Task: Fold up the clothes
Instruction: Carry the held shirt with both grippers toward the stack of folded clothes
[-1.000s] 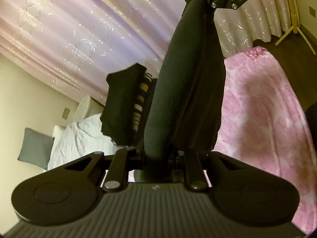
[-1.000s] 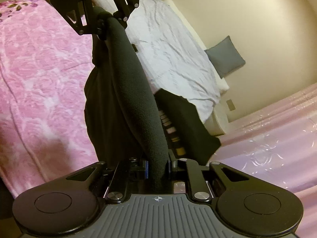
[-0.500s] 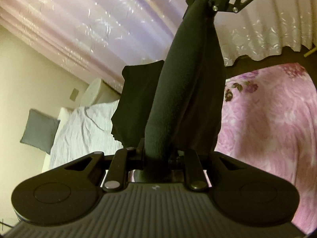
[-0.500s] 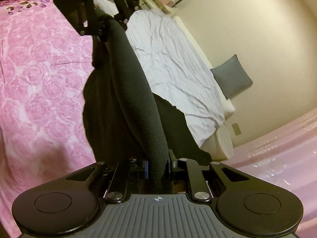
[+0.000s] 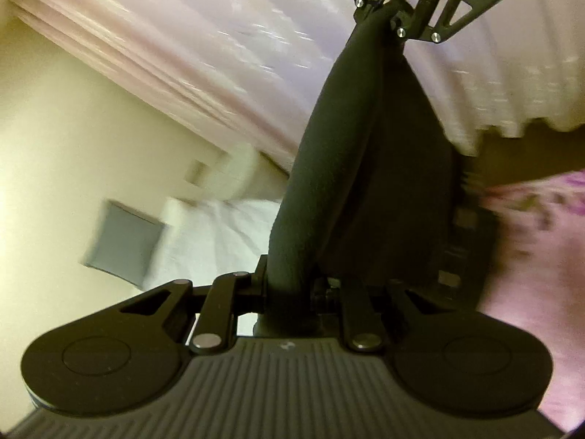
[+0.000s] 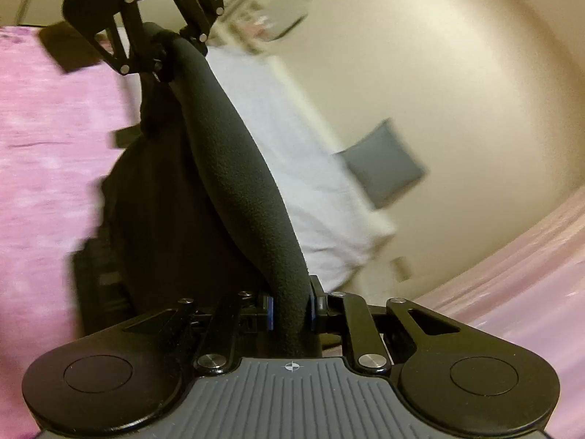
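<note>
Since the earlier frames both cameras have swung: the pink floral bedspread (image 5: 530,256) has slid off toward the right edge of the left wrist view, the curtain (image 5: 219,55) and wall fill more of it, and everything now smears with motion blur. The left hand-held gripper (image 5: 289,292) is clamped on one end of a dark fleece garment (image 5: 329,168), and the right hand-held gripper (image 6: 290,307) is clamped on the other end, so a thick rolled edge of the cloth is stretched taut between them; each view shows the opposite gripper at the top, directly ahead. The rest of the garment hangs slack below that edge, held up in the air over the bedspread rather than lying on it, with a darker striped part dangling to the right of the left gripper. A white duvet (image 6: 292,146) and a grey cushion (image 6: 384,164) lie beyond, to the right of the right gripper. The likely trouble from here: the bunched, rolled grip gives little control of the loose layers, so a fast swing could twist the hanging part or let it land creased and askew. Pulling the two grippers further apart could also drag the thick fleece out from between the fingers.
</note>
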